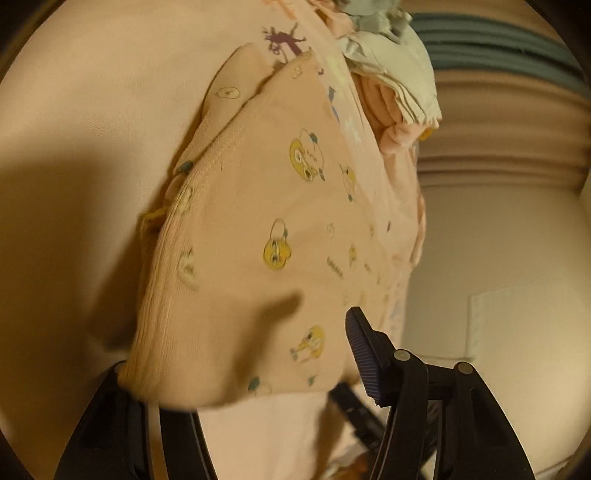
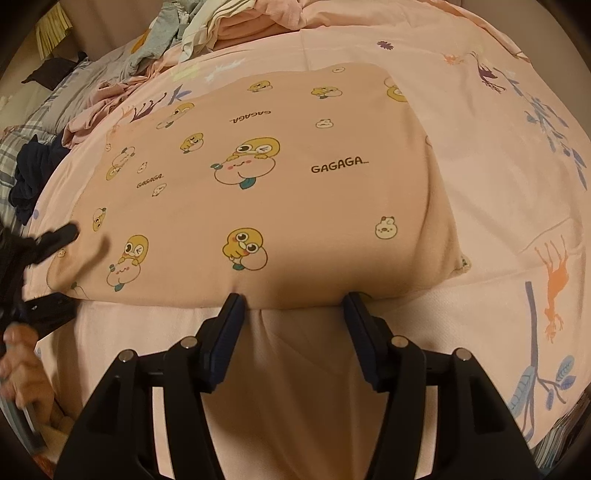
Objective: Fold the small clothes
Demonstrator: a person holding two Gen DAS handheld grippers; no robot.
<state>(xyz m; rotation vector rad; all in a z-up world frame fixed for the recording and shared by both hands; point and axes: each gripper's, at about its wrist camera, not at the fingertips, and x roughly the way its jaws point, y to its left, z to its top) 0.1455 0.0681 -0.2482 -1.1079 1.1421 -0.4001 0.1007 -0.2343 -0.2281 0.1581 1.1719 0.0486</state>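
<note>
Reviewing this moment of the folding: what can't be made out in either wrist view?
- Left wrist: the left gripper's near finger, covered by the peach printed garment.
- Right wrist: the right gripper's fingertips at the garment's hem; contact unclear.
- Right wrist: the left gripper, blurred at the frame's edge.
- Both: the clothes pile, too jumbled to count.

The peach cartoon-printed garment [image 2: 280,192] is soft matt knit cloth, ribbed along one stitched edge. The pale pink printed bedsheet [image 2: 498,155] beneath is smooth matt woven cloth. The right claw [image 2: 293,299] is matt black plastic with ridged dark-blue pads [image 2: 229,325] and 4 shiny metal rivets.
</note>
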